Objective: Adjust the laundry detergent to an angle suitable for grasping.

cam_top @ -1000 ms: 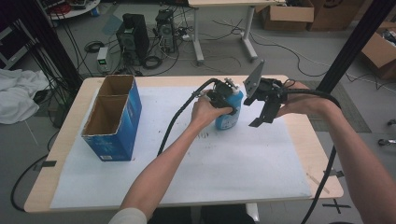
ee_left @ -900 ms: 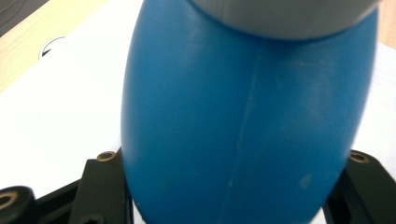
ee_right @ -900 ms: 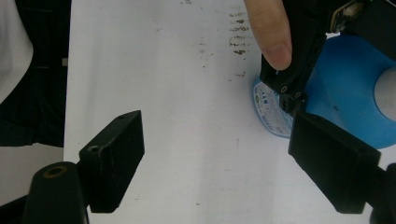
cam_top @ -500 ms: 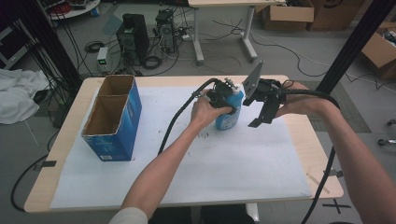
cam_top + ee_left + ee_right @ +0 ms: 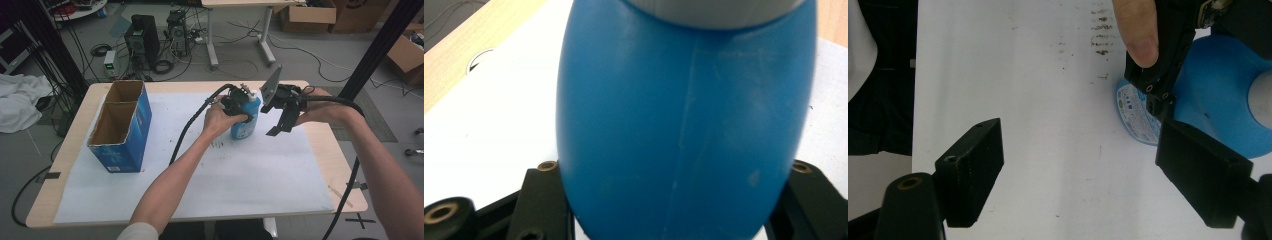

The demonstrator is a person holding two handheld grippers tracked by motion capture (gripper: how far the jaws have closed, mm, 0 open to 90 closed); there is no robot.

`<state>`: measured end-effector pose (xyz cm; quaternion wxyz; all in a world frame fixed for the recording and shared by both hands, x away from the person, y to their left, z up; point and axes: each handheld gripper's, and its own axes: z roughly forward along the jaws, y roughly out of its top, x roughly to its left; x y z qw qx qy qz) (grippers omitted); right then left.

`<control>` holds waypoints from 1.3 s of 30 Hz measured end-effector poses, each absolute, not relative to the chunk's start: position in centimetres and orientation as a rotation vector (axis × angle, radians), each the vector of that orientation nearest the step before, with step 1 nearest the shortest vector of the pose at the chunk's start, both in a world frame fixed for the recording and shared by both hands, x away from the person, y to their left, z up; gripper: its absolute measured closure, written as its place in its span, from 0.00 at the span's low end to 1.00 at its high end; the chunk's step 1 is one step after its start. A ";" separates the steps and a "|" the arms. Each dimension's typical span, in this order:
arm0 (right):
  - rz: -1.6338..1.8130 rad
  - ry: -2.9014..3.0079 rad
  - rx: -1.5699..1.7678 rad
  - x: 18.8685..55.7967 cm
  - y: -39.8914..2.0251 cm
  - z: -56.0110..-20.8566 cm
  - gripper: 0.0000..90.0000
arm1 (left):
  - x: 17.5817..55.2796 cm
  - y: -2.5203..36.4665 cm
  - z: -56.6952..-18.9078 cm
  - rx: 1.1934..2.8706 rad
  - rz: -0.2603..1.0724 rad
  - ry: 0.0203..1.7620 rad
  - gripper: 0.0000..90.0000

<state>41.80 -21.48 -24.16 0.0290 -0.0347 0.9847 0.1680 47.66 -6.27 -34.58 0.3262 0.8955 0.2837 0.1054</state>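
Note:
A blue bottle [image 5: 246, 128] with a pale cap stands upright on the white paper, right of the table's middle. My left gripper [image 5: 239, 107] is shut on its upper body. In the left gripper view the bottle [image 5: 684, 125] bulges between the black fingers [image 5: 541, 195]. My right gripper [image 5: 281, 125] hovers just right of the bottle, open and holding nothing. In the right gripper view its jaws [image 5: 1078, 170] stand wide apart over the paper, with the bottle [image 5: 1218, 100] and the left gripper [image 5: 1160, 65] at the upper right.
An open blue cardboard box [image 5: 120, 127] stands at the table's left. White paper [image 5: 240, 185] covers most of the wooden table [image 5: 345, 170]. Black cables trail from both grippers. Computers and boxes sit on the floor beyond the far edge.

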 end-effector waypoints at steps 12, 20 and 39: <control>0.520 3.030 -0.097 41.8 -21.8 -24.0 0.22 | 47.5 -5.9 -34.6 2.326 0.266 0.726 0.49; 0.523 3.024 -0.088 41.7 -22.1 -23.8 0.22 | 46.5 -4.9 -33.2 2.326 0.281 0.660 0.49; 0.522 3.017 -0.113 41.5 -21.3 -23.4 0.22 | 42.1 2.0 -30.8 2.400 0.217 0.421 0.49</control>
